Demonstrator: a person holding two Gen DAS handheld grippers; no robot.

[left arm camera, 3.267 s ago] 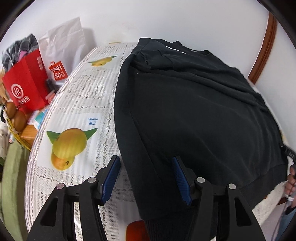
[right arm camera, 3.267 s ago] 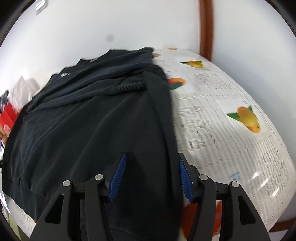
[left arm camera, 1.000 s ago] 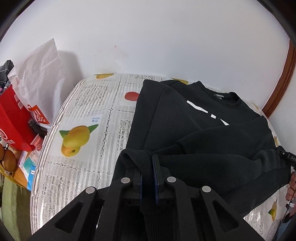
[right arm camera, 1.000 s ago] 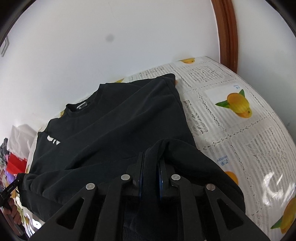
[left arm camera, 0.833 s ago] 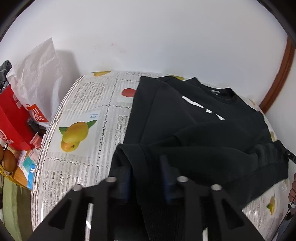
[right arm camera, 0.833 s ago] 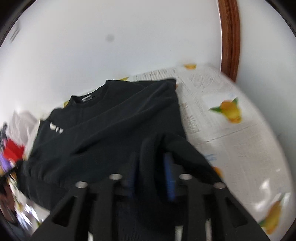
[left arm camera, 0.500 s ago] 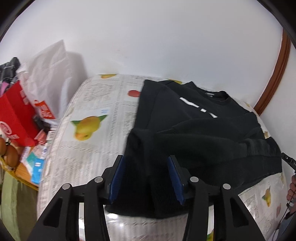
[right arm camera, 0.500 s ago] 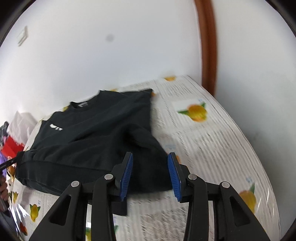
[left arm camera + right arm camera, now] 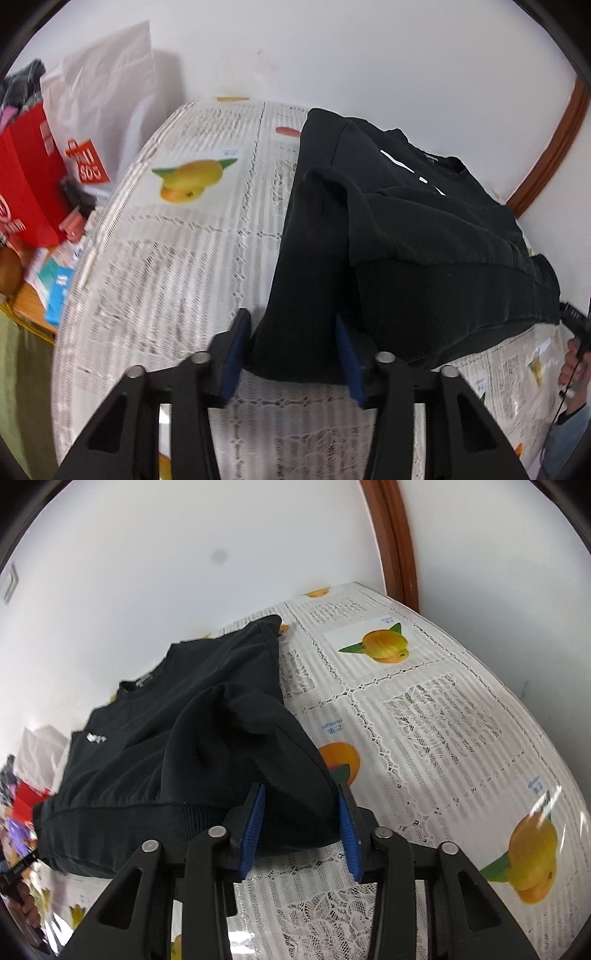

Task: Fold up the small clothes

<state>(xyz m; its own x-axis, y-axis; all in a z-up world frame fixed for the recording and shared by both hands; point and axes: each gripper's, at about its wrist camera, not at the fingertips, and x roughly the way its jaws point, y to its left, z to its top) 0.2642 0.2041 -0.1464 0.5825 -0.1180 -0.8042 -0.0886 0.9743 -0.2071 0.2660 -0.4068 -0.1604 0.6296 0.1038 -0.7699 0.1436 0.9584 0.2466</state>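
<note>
On the fruit-printed lace tablecloth [image 9: 177, 266] the black cotton sweatshirt [image 9: 424, 236] is laid with its ribbed hem doubled up toward the collar; the left gripper [image 9: 291, 356] is seen released, its jaws just narrowed, cloth between them unpinched; the right gripper [image 9: 301, 829] likewise, loose about the hem corner; one fold is judged done; further folds and smoothing remain.

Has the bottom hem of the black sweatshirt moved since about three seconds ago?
Yes. The black sweatshirt had its hem at the near edge of the fruit-print tablecloth; now it is folded up toward the white chest lettering, nearer the wall.
</note>
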